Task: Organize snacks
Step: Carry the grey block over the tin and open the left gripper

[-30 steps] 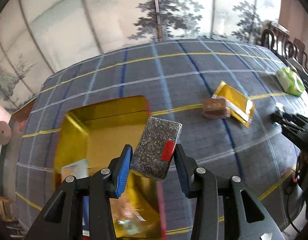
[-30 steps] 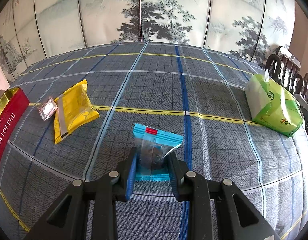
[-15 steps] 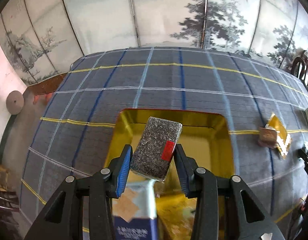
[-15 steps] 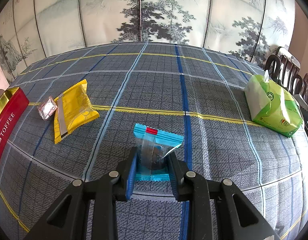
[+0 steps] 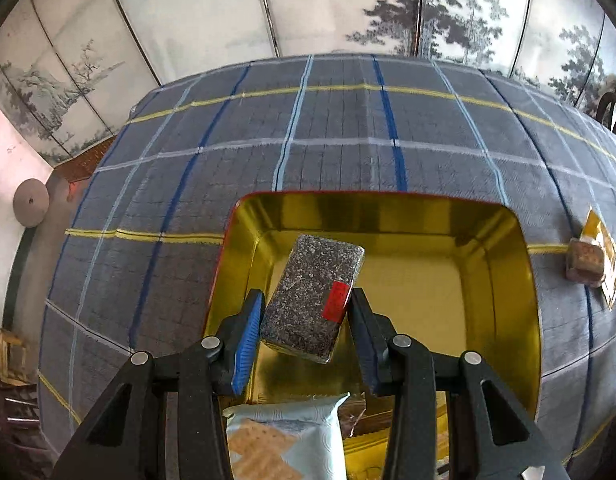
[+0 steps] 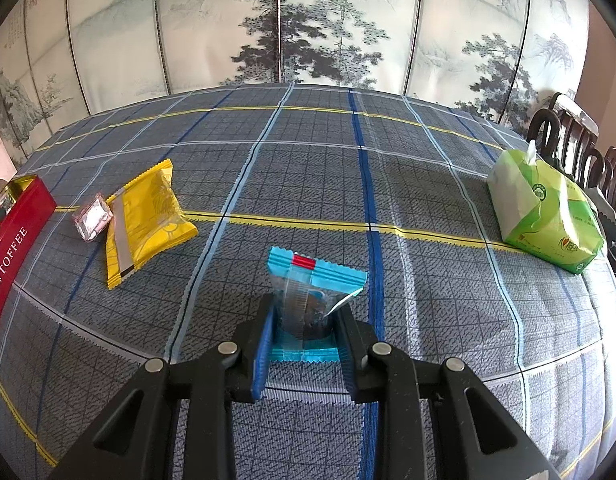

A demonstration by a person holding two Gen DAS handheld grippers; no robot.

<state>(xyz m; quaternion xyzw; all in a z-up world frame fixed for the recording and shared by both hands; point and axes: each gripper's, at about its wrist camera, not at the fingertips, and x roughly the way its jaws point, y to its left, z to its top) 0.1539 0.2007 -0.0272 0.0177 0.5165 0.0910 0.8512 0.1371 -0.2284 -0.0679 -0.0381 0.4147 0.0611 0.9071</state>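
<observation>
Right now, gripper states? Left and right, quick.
Left gripper: shut on the speckled bar, over the tin.
Right gripper: shut on the blue packet, at the tablecloth.

The far half of the gold tin's (image 5: 504,216) floor is lying bare; a pale cracker packet (image 5: 285,436) is crowding its near edge, blocking entry there.

Ink-landscape folding screen (image 6: 308,32) behind plaid-clothed table (image 6: 388,152); dark wooden chairs (image 6: 568,140) right
</observation>
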